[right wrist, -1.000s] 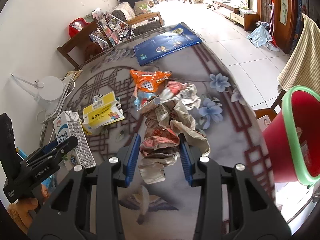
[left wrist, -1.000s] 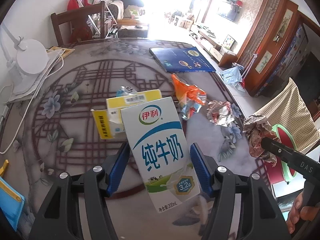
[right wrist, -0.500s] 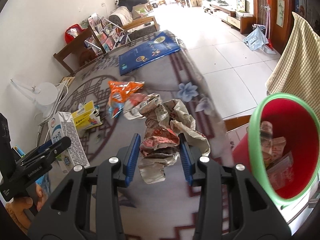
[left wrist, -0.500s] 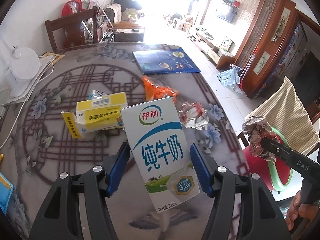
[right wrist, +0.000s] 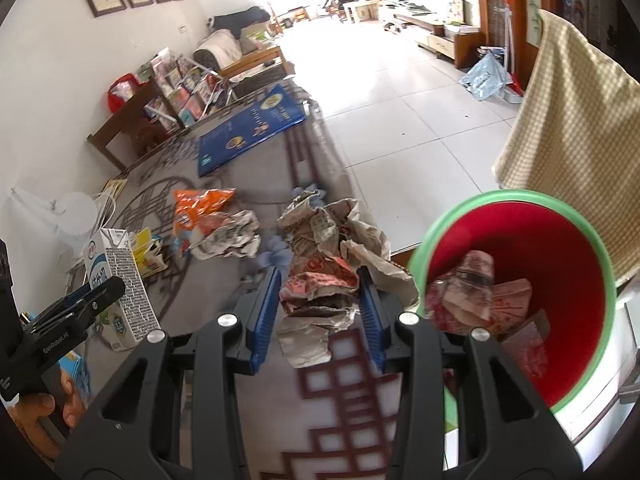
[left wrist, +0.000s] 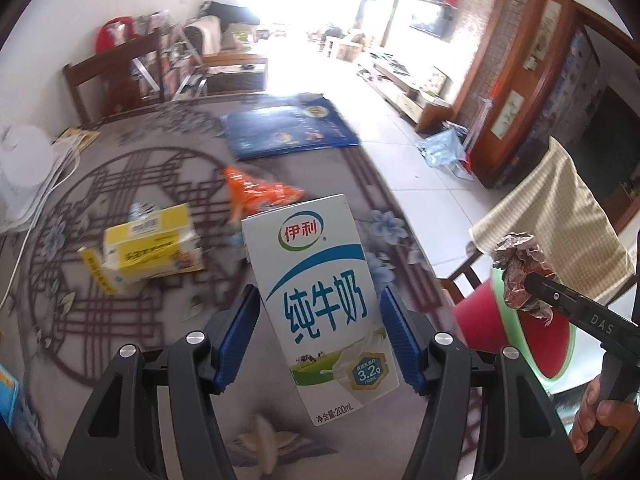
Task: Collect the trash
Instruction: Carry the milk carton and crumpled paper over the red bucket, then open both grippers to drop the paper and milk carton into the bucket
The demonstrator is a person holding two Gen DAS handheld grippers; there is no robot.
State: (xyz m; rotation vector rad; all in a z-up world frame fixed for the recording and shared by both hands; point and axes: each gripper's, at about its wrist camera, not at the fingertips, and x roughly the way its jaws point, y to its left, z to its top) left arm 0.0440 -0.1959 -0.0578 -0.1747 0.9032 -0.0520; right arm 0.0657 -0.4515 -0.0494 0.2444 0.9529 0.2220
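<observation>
The left claw (left wrist: 320, 334) is clamped on a white and blue milk carton (left wrist: 320, 296), held upright with its printed face to the camera, above the bench (left wrist: 132, 344). The right claw (right wrist: 320, 308) is closed tight on a wad of crumpled paper (right wrist: 320, 280) (newsprint, by the look of it), held over the bench's edge just beside the red bin (right wrist: 540, 256) with its green rim; the bin already holds some crumpled wrappers. Farther out on the bench lie an orange snack bag (right wrist: 200, 206), another crumpled wad (right wrist: 230, 236) beside it, and a yellow box (left wrist: 150, 246). A blue folder (left wrist: 286, 132) lies at the bench's far edge.
</observation>
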